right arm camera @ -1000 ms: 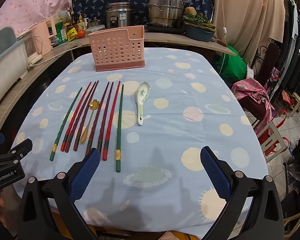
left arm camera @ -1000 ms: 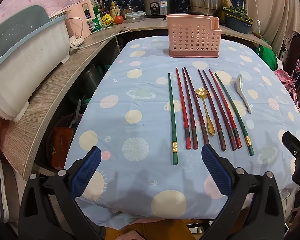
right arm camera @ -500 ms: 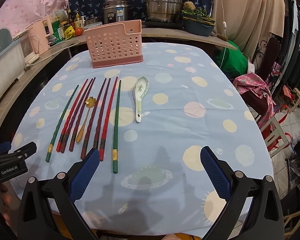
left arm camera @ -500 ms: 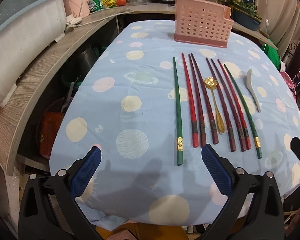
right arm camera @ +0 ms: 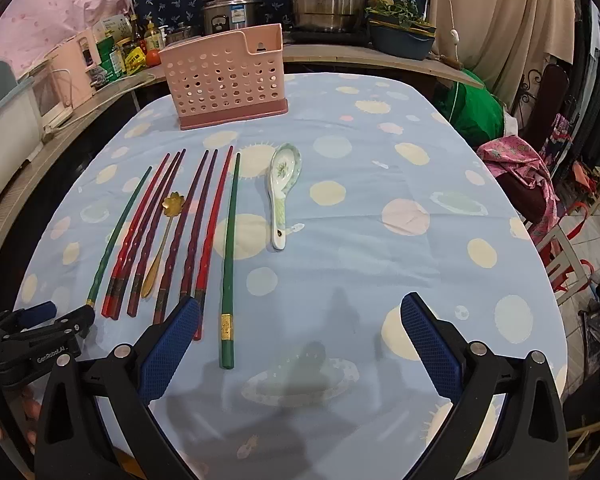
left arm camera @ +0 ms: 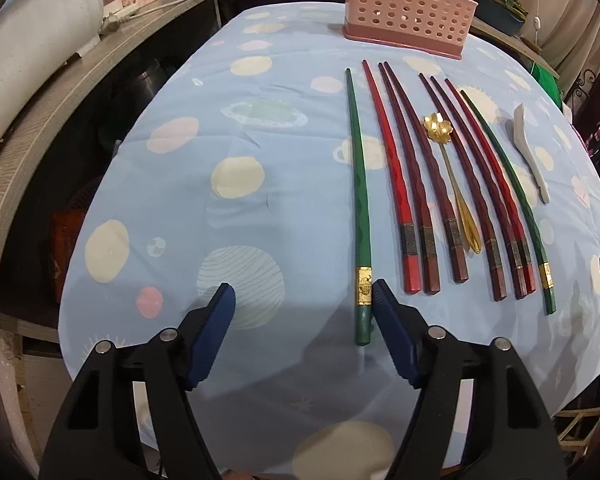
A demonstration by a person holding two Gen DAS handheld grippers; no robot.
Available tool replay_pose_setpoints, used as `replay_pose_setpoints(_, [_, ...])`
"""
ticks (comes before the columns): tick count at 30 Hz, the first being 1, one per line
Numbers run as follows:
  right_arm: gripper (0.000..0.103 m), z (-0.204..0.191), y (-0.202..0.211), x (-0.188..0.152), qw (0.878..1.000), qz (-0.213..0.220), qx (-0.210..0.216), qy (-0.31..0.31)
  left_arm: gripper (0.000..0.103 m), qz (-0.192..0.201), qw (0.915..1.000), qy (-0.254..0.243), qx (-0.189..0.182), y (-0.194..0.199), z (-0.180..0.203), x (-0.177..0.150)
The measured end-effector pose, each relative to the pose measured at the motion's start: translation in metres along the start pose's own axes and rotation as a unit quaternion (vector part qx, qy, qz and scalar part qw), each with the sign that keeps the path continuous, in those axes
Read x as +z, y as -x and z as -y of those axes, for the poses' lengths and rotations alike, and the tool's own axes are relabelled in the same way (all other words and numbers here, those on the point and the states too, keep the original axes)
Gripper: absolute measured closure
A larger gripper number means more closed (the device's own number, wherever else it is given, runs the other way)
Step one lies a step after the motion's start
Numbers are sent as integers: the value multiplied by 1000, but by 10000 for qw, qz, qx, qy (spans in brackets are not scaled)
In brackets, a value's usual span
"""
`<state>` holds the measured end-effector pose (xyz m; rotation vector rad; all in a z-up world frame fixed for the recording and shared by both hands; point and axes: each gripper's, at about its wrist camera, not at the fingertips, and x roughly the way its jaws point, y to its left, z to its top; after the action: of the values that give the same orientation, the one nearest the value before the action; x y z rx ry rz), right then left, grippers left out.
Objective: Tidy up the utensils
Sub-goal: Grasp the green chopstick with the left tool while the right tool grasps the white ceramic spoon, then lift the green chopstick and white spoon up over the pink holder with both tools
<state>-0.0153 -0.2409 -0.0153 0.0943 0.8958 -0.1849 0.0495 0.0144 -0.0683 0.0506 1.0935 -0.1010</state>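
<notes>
**Left gripper comes down on the outer green chopstick**

The table (right arm camera: 420, 128) carries a light blue cloth with pale spots. Near its far edge stands the pink perforated holder (right arm camera: 224, 76), upright. In front of it, toward the near edge, the utensils lie in one row, almost parallel, with their thick ends at the near side.

At the left end of the row lies a green chopstick (left arm camera: 358, 184) with a gold band. Then come three red and dark red chopsticks (left arm camera: 410, 184), a gold flower spoon (left arm camera: 446, 152), three more red ones, and a second green chopstick (right arm camera: 229, 256). The white ceramic spoon (right arm camera: 282, 188) lies just beside this last one, toward the right edge, with its bowl to the far side.

The left gripper (left arm camera: 303, 300) is low over the near end of the left green chopstick. Its jaws have just been closing, and the thick end of the stick is between them, against the right pad (left arm camera: 394, 336). The left pad is clearly apart from it, so the stick is not pinched.

The right gripper (right arm camera: 300, 328) hangs over the near part of the cloth with its jaws spread wide. The thick end of the second green chopstick lies between them, near the left pad, untouched.
</notes>
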Motion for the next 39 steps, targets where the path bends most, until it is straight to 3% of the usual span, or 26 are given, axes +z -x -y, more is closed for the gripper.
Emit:
replay_pose_setpoints(4, [7,0,-8,4,10000,53,22,-50,45,35,9999,-64,-77,1,2,1])
replay_pose_setpoints(7, [8,2,-21,9,9999,67,2,-78,63,58,9999,-85,-101,2,3,4])
replay_pose_setpoints(9, [14,2,-30,13,9999,34,35,-91,79,51,9999,-85,-138,2,2,6])
replay_pose_setpoints(12, [23,1,-44,20,9999,8,105,-94,92,29,9998,-76,-179,1,1,9])
replay_pose_setpoints(19, [51,-9,-72,36,9997,-45,228,27,94,32,9997,-91,-219,-1,1,11])
replay_pose_setpoints(27, [74,-13,-88,37,9997,-51,140,216,95,16,9995,-15,-327,-1,-2,13])
replay_pose_setpoints(30, [91,-14,-87,36,9994,-56,212,251,96,-2,9992,23,-398,0,-2,13])
replay_pose_setpoints(39, [94,-8,-58,36,9990,147,335,267,96,197,9982,137,-550,22,-7,16])
